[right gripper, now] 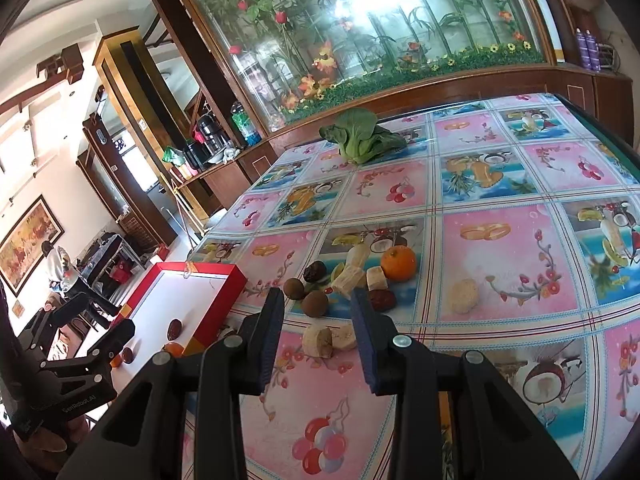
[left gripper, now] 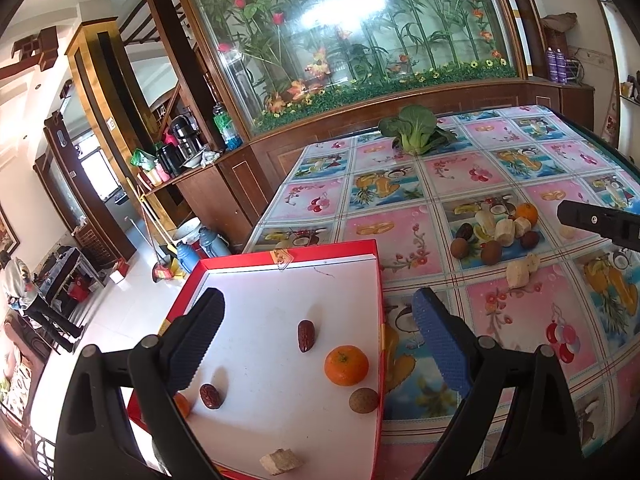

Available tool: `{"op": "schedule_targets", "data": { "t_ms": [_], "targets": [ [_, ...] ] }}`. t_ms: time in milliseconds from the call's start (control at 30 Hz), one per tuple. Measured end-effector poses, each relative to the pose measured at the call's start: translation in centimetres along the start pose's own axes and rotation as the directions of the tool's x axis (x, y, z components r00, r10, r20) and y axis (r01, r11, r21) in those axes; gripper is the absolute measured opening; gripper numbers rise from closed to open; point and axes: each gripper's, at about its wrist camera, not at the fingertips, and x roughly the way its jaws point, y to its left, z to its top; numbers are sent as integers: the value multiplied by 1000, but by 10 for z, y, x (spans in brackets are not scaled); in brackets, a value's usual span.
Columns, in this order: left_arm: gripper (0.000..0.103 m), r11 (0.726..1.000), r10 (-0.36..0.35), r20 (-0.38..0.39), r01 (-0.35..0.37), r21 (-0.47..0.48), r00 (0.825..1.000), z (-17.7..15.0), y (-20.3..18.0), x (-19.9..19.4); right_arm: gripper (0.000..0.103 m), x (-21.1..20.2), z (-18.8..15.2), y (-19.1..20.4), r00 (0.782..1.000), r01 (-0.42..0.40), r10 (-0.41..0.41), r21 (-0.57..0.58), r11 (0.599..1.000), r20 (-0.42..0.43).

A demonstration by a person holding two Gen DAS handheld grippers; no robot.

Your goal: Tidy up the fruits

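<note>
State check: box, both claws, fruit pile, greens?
red box: open, holds two oranges, two red dates, one brown fruit, one pale chunk
left claw: open, empty, over the box
right claw: open, empty, pale banana piece beyond its fingertips
fruit pile: loose on tablecloth
bok choy: lying on table

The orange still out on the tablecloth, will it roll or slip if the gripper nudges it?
The orange looks round, so a nudge would probably roll it. The tablecloth looks glossy, so it may slide too. Its rind looks firm enough for pinching.
</note>
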Motion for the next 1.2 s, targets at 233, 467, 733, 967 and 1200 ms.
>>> {"op": "schedule_targets", "data": {
  "t_ms": [233,467,733,967,1200],
  "targets": [
    [95,1000,-15,-20,15,8,1000,-4,-5,6,34,3,-1,1,1000,9,-9,-4,1000,-10],
    [95,999,-48,-40,49,21,998,-10,-15,12,34,5,-2,1,1000,16,-16,-5,1000,-22],
    [95,996,-77,-52,79,32,996,-13,-22,17,34,8,-3,1,999,21,-21,-8,1000,-33],
    [95,995,-93,-65,96,40,994,-15,-27,21,34,9,-3,1,999,23,-24,-13,1000,-40],
    [95,992,-108,-74,112,50,991,-16,-34,25,34,11,-4,1,999,24,-25,-17,1000,-45]
  ]
}}
